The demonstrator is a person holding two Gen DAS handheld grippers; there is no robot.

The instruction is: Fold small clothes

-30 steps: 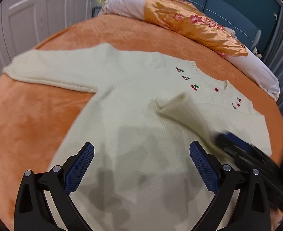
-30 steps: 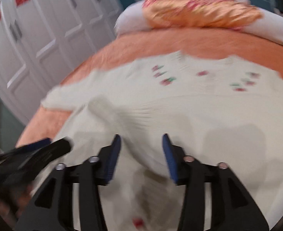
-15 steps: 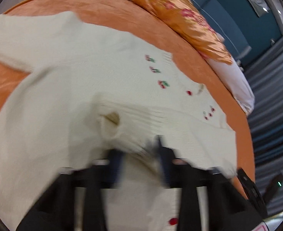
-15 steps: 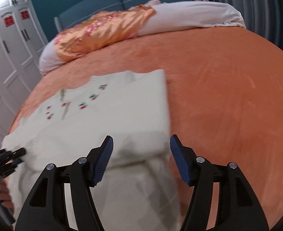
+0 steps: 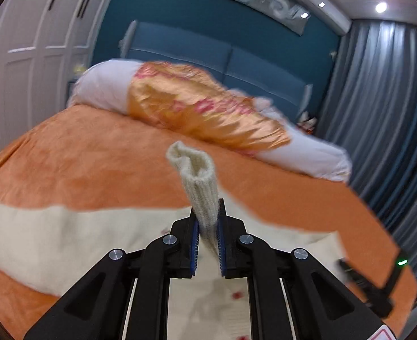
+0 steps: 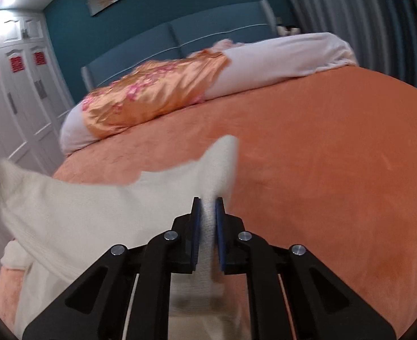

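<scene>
Left claw [image 5: 207,226] just closed, clamps ribbed cuff [image 5: 198,181] of cream sweater [image 5: 52,232], lifted above orange bed [image 5: 95,164]. Right claw [image 6: 207,221] just closed, pinches sweater's right edge, near side of bed.

One cream sweater [image 5: 32,226], two grippers, left gripper [image 5: 207,226], right gripper [image 6: 207,221], one bed [image 6: 322,155], one bolster [image 5: 307,153]

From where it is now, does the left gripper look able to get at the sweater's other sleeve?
Probably not yet. The left gripper is shut on a ribbed cuff, so its jaws are occupied. The other sleeve lies unobstructed on the orange bedspread.
</scene>
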